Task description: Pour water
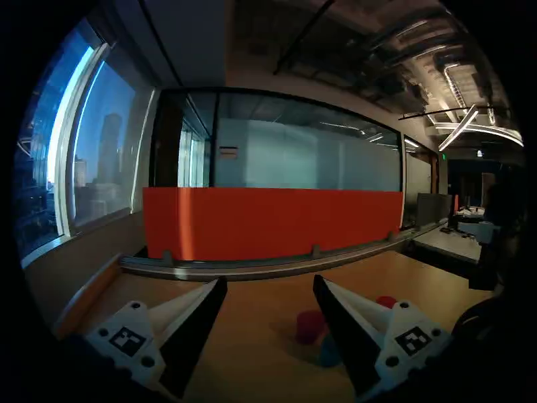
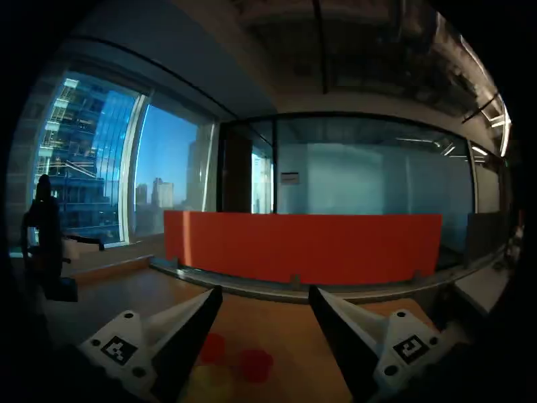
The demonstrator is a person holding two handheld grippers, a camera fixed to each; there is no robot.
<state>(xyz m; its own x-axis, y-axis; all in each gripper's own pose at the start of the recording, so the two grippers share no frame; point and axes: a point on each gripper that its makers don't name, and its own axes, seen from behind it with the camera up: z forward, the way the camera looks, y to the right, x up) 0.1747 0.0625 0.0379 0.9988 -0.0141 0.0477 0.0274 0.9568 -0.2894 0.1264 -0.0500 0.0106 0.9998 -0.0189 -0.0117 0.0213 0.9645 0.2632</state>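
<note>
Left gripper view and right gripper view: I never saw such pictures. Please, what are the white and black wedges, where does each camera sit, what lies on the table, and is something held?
There is no robot: a person holds one two-finger gripper in each hand. A camera rides on each and looks forward, so the wedges are that gripper's fingers. The left gripper is open over a wooden table, with what look like a magenta cup, a blue cup and a red cup ahead. The right gripper is open too, over red shapes and a yellow shape, both blurred. Nothing is held.
</note>
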